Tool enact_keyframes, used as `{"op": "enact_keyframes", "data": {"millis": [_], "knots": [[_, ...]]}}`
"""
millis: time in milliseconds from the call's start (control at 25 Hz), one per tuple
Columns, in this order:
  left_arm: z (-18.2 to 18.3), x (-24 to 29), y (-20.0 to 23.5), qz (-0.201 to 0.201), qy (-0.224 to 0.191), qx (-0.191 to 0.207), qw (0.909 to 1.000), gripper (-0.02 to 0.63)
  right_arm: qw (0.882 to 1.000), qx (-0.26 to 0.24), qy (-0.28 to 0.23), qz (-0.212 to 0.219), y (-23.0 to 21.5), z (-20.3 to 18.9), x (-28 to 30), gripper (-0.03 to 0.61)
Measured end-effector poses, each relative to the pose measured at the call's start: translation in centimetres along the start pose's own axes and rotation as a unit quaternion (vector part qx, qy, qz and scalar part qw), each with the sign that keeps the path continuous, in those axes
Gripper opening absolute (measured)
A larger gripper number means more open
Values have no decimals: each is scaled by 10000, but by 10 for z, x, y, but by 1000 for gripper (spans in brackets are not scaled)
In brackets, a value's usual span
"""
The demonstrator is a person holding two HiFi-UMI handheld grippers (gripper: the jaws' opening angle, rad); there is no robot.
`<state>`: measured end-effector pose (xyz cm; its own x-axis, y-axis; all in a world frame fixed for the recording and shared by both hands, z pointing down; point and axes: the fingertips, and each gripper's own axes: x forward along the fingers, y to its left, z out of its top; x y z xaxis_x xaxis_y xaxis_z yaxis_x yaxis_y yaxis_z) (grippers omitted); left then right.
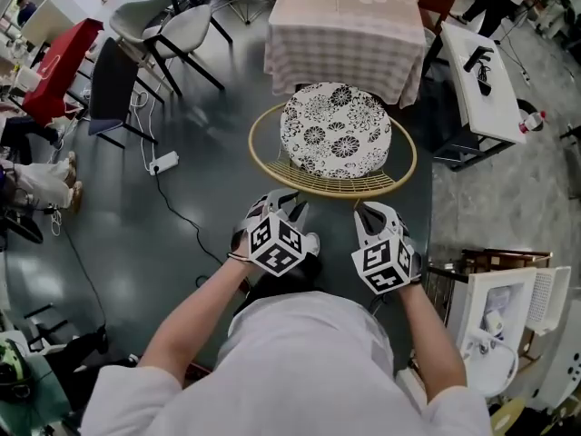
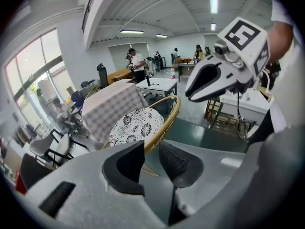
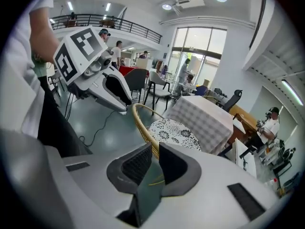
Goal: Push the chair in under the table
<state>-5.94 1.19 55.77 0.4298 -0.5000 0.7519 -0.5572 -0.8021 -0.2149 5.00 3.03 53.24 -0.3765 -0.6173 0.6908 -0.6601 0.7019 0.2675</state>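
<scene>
Head view: chair (image 1: 336, 133) sits directly ahead of you. It has a round rattan rim (image 1: 261, 163) and a black-and-white floral cushion (image 1: 338, 127). Its far side is at the checked cloth of the table (image 1: 345, 25); seat not under the tabletop.

Your left gripper (image 1: 283, 209) and right gripper (image 1: 376, 214) are side by side at the chair's near rim, tips pointed at it. A strip of dark floor shows between the two.

Left gripper view: your fingers (image 2: 126, 163) stand a narrow gap apart, and floor shows through the gap. The rattan rim runs down to the mouth of the gap, by the left-hand tip. Contact cannot be confirmed.

Right gripper view: your fingers (image 3: 138, 163) are likewise narrowly apart. The rim reaches the top of the gap, and a thin yellow line of the chair's frame shows lower in it. Whether the pads press on the rim cannot be told.

White power strip (image 1: 164, 163) with cable lies on the floor to your left, well apart from the chair.
</scene>
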Motion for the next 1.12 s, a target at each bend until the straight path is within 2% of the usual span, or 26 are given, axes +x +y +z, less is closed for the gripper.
{"op": "enact_keyframes", "data": {"millis": [200,360,440,680,800,880,920,1120], "knots": [[-10,18,3,-172,266,1130,9931,110,9961,-818,319,94,-4,-12,17,47],[-18,30,7,-345,479,1619,9850,124,9868,-1501,603,126,-6,-23,30,69],[-21,36,7,-428,598,1871,9796,146,9793,-1873,752,154,-7,-29,36,78],[-25,53,7,-515,820,2495,9635,147,9510,-2875,1110,234,-14,-44,56,92],[-26,60,11,-443,914,2937,9505,146,9436,-3069,1213,257,-17,-48,65,91],[-25,61,15,-401,927,3049,9470,132,9423,-3091,1258,264,-18,-49,70,91],[-24,62,16,-394,929,3075,9462,103,9414,-3113,1272,270,-18,-49,72,91],[-24,64,16,-428,1021,3329,9364,91,9367,-3220,1318,403,-16,-51,76,84]]}}
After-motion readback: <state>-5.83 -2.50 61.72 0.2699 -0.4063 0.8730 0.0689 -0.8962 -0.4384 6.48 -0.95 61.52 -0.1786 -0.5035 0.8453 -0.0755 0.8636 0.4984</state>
